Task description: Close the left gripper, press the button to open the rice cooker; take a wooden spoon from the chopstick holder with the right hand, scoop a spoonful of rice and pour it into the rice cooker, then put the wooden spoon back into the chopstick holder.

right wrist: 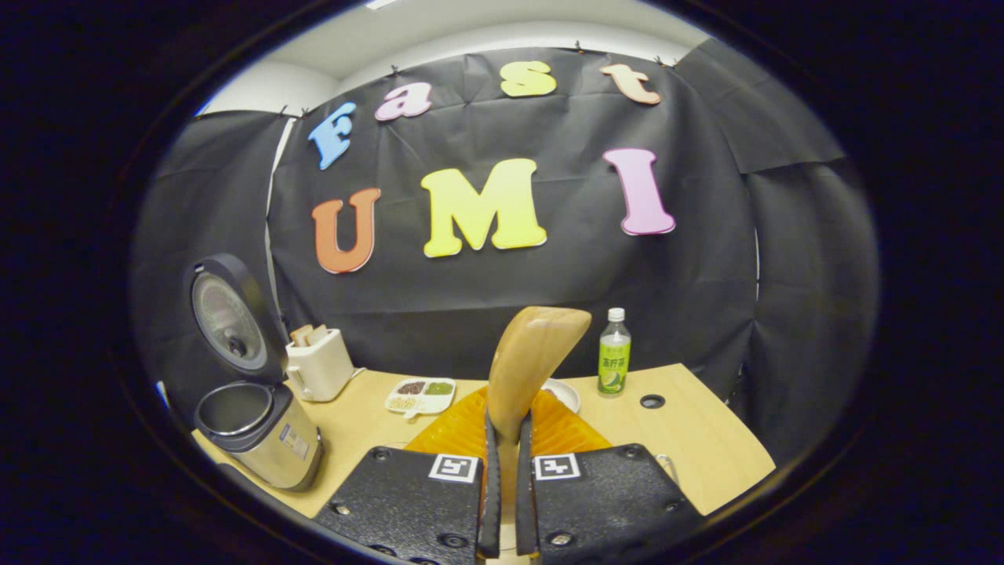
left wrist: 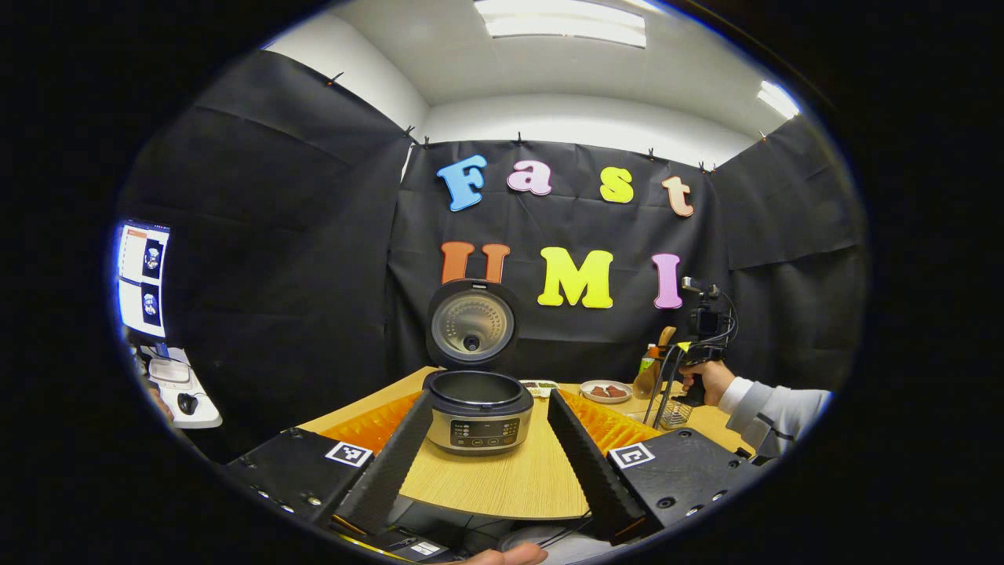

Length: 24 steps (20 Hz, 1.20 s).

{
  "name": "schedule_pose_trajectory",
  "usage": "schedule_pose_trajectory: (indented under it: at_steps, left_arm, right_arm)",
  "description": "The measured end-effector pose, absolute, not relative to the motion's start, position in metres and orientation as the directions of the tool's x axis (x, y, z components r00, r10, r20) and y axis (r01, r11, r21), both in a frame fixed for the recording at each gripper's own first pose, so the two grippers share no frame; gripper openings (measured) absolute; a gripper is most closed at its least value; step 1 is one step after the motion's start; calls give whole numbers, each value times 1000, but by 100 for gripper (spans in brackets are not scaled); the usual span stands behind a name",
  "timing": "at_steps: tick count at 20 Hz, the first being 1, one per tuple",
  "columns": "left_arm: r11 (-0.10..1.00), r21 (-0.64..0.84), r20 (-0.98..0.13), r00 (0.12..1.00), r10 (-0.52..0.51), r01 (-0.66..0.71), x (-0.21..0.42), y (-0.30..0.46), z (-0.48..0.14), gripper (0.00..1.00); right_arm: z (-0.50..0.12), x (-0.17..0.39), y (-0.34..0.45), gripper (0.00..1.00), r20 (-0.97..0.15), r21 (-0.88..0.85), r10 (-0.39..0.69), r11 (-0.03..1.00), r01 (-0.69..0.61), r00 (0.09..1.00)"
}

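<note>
The rice cooker [left wrist: 478, 416] stands open in the middle of the wooden table, its lid [left wrist: 471, 323] raised and its pot dark inside. My left gripper [left wrist: 488, 399] is open just in front of it, a finger on either side, touching nothing. In the right gripper view, my right gripper [right wrist: 506, 428] is shut on the wooden spoon [right wrist: 537, 353], whose bowl stands upright above the fingers. The cooker [right wrist: 251, 428] sits far to its left. In the left gripper view a hand [left wrist: 706, 382] holds the right gripper [left wrist: 681, 362] over the wire chopstick holder [left wrist: 673, 413].
A divided dish of grains [right wrist: 420, 395] lies mid-table, with a white toaster [right wrist: 318, 362] behind the cooker. A green bottle [right wrist: 614, 353] and a small bowl [right wrist: 566, 392] stand at the back. A plate of brown pieces [left wrist: 605, 390] is near the holder. Monitors [left wrist: 143, 276] are far left.
</note>
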<state>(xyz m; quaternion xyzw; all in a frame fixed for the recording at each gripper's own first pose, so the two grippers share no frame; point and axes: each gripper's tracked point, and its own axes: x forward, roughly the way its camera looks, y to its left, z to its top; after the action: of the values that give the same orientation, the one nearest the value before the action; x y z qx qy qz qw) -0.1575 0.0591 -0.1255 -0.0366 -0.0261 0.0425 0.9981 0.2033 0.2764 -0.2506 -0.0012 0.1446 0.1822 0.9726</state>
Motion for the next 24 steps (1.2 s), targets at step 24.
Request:
schedule_pose_trajectory:
  at_steps: [24]
  left_arm:
    - [979,3,-31,979,202,-202,-150,94,-154,94]
  right_arm:
    - [-354,180,376,13,-442,314,500,864,-394,745]
